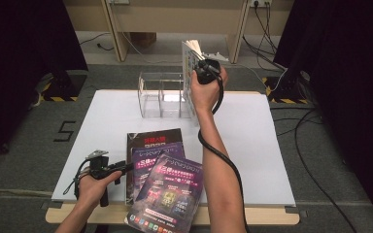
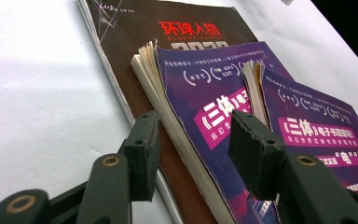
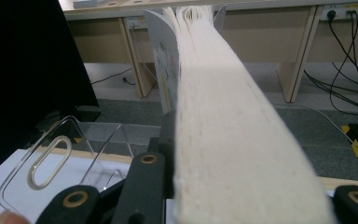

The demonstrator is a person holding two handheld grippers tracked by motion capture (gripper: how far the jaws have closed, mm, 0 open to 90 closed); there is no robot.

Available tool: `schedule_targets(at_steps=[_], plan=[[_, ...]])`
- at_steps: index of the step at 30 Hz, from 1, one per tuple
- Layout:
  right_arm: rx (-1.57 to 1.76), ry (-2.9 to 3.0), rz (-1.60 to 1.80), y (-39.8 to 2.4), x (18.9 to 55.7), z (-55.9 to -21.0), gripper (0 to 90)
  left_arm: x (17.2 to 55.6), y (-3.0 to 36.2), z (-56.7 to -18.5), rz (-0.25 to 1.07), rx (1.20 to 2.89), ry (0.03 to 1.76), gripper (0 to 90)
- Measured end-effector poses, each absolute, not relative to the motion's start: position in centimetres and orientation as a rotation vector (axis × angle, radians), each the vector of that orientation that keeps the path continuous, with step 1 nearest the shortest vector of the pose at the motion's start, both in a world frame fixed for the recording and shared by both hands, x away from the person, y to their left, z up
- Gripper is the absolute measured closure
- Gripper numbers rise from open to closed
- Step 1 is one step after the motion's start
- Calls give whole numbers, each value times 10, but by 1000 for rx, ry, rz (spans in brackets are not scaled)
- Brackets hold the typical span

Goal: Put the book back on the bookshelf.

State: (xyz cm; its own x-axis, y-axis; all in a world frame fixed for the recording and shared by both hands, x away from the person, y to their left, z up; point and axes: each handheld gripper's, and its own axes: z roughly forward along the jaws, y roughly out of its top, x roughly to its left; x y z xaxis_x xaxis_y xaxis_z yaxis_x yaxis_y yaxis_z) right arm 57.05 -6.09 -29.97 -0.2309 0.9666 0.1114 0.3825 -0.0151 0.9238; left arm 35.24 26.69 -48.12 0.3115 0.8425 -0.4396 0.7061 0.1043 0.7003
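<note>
My right gripper (image 1: pixel 197 67) is raised above the back of the white board, shut on a thick white-covered book (image 1: pixel 189 56) that stands on edge just right of a clear acrylic holder (image 1: pixel 160 94). In the right gripper view the book's page edge (image 3: pixel 228 130) runs up between the jaws, and the holder (image 3: pixel 70 154) lies low on the left. My left gripper (image 1: pixel 122 168) rests at the left edge of a fanned pile: a dark magazine (image 1: pixel 151 137), a purple book (image 1: pixel 156 156) and a second purple book (image 1: pixel 167 189). Its jaws stand open (image 2: pixel 198 154), with the first purple book's edge (image 2: pixel 186 116) beyond them.
The white board (image 1: pixel 252 145) covers most of the wooden table, whose front edge (image 1: pixel 252 216) shows at the bottom. Dark drapes flank both sides. Cables (image 1: pixel 315 160) trail over the grey floor on the right. Wooden furniture legs (image 1: pixel 119 39) stand behind.
</note>
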Motion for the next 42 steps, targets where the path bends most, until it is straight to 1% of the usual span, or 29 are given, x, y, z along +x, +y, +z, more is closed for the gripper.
schedule_targets(at_steps=[8,13,23,29,35,42], plan=[[1423,1645,1244,-59,577,-303,744,353,267,-482,179,1632,1432,526],[1432,1668,1217,-56,578,-313,743,353,267,-481,177,1636,1429,527],[1427,1670,1155,-54,569,-323,732,352,264,-481,174,1643,1423,527],[1470,1682,1167,-64,563,-320,702,351,262,-482,174,1648,1420,527],[1471,1692,1177,-64,562,-315,665,351,261,-482,174,1652,1421,526],[1481,1712,1159,-63,566,-310,648,351,262,-482,174,1651,1421,526]])
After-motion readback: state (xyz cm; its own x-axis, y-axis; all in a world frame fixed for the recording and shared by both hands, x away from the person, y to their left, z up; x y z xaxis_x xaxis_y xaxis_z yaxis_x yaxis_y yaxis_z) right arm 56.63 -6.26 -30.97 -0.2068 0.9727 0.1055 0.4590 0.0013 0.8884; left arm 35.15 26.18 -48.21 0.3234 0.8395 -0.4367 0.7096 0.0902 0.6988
